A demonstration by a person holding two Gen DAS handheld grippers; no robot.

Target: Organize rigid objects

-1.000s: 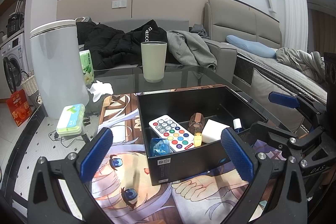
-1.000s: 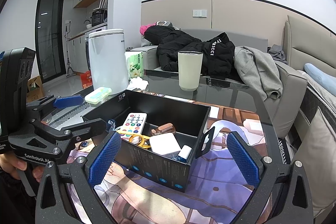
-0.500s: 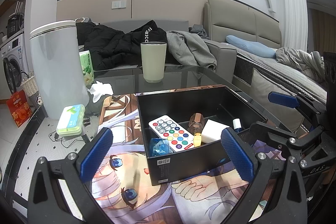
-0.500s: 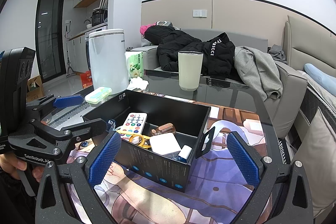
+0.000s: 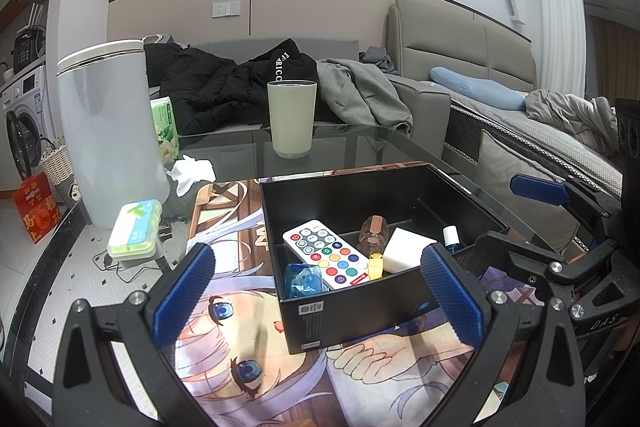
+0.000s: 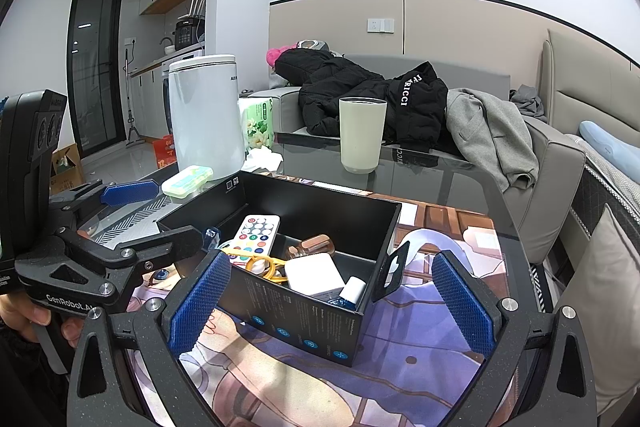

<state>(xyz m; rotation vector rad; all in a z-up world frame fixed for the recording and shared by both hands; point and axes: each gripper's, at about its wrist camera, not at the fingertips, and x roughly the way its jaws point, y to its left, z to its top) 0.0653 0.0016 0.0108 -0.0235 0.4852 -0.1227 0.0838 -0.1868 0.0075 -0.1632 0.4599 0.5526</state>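
Both tongs spread wide, empty, touching nothing. Left tongs (image 5: 316, 291) hover at frame bottom before the black box (image 5: 360, 301) on the table (image 5: 352, 151); right tongs (image 6: 332, 303) likewise. Remote (image 5: 326, 253), white block (image 5: 406, 250), small bottle (image 5: 450, 238) lie inside box, frame centre.

A black box (image 5: 360, 311) holds a white remote (image 5: 326, 253) with coloured buttons; the mat (image 5: 240, 343) shows a blue-eyed cartoon face.
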